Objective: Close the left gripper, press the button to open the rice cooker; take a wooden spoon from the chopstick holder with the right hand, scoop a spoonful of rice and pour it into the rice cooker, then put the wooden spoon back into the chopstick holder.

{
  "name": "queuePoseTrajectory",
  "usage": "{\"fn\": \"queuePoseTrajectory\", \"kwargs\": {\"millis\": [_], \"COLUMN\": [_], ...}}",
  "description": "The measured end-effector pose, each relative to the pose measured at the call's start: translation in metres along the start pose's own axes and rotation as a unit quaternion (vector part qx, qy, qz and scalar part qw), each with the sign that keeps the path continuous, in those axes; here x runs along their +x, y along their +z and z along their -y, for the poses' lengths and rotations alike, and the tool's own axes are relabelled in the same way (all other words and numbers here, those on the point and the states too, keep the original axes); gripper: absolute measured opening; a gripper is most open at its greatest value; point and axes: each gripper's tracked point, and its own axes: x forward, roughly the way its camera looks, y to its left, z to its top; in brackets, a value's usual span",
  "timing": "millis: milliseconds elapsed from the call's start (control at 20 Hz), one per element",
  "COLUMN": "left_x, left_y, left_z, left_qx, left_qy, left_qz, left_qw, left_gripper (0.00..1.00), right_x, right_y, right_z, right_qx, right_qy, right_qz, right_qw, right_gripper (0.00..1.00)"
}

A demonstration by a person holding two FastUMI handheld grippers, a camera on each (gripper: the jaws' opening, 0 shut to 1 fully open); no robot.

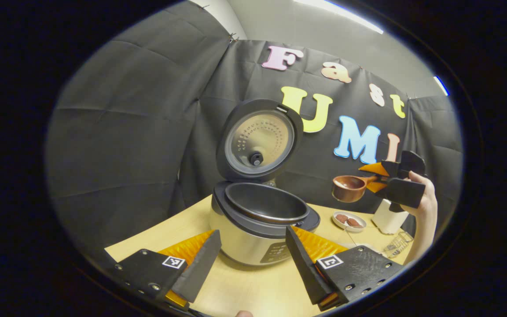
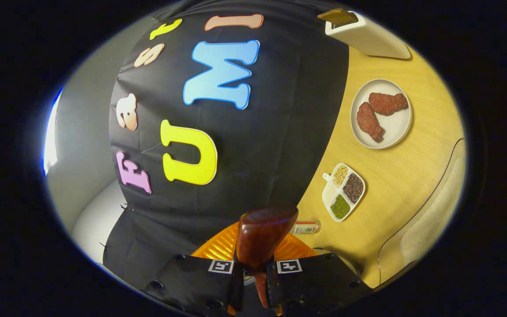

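Clamping the wooden spoon (image 2: 260, 237) by its handle, your right gripper (image 2: 253, 281) has both fingers pressed on it, bowl forward at 12 o'clock; in the left gripper view the spoon hangs at 3 o'clock of the open rice cooker (image 1: 258, 220), above the table (image 1: 244, 286). Left gripper (image 1: 251, 259) sits wide open, empty, framing the cooker. Spoon's likely light, stiff and slick, so keep your grip on the handle and level the bowl.
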Motion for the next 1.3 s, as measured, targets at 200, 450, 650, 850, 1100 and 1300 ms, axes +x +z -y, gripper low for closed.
{"fn": "queuePoseTrajectory", "kwargs": {"millis": [200,450,650,850,1100,1300], "left_x": [-0.003,-0.008,-0.009,-0.012,-0.014,-0.014], "left_y": [0.000,0.002,0.001,0.001,-0.002,-0.004], "left_z": [-0.013,-0.035,-0.046,-0.053,-0.065,-0.069], "left_qx": [-0.008,-0.005,-0.012,-0.016,-0.027,-0.031], "left_qy": [0.006,0.030,0.043,0.047,0.052,0.057], "left_qz": [0.000,0.008,0.008,0.013,0.008,0.006], "left_qw": [1.000,1.000,0.999,0.999,0.998,0.998], "left_gripper": [0.93,0.93,0.93,0.93,0.93,0.93], "right_x": [0.023,0.050,0.066,0.076,0.087,0.096], "right_y": [-0.035,-0.079,-0.113,-0.130,-0.131,-0.138], "right_z": [-0.023,-0.036,-0.043,-0.038,-0.018,-0.006], "right_qx": [-0.035,-0.103,-0.185,-0.294,-0.358,-0.399], "right_qy": [0.010,0.007,0.013,0.006,-0.014,-0.019], "right_qz": [-0.016,-0.039,-0.057,-0.065,-0.060,-0.079], "right_qw": [0.999,0.994,0.981,0.954,0.932,0.913], "right_gripper": [0.21,0.21,0.21,0.21,0.21,0.22]}}
